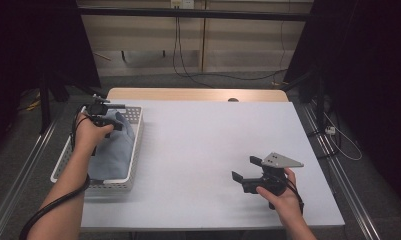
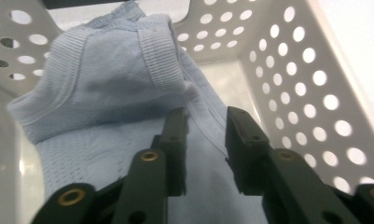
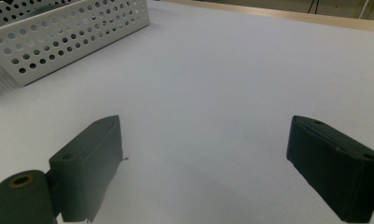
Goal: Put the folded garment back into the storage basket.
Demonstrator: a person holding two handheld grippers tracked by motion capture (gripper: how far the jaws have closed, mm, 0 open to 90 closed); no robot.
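1. Black and spread wide, the right gripper [image 1: 247, 170] sits nearest the person at the front right of the table [image 1: 213, 150], resting low over the surface with a grey three-cornered plate on top
2. In the right gripper view its two jaws stand far apart with bare pale tabletop between them and nothing in the gap: it is released and empty
3. The right hand [image 1: 283, 197] wraps the gripper's body from behind, forearm entering from the bottom edge
4. Farther out and to the left, a white perforated basket [image 1: 133, 150] lies lengthwise along the left edge of the table, well apart from the right gripper
5. Inside the basket lies a light blue knitted garment [image 1: 113, 150], crumpled, filling most of the floor; in the left gripper view its ribbed hem [image 2: 159, 60] is bunched up toward the far wall
6. The left gripper [image 1: 108, 117] hangs over the far half of the basket, pointing down onto the cloth, held by the left hand [image 1: 90, 132]
7. In the left gripper view its jaws are partly parted just above the garment [image 2: 105, 93], a fold of cloth showing in the gap; the pads do not pinch it, so the cloth is let go
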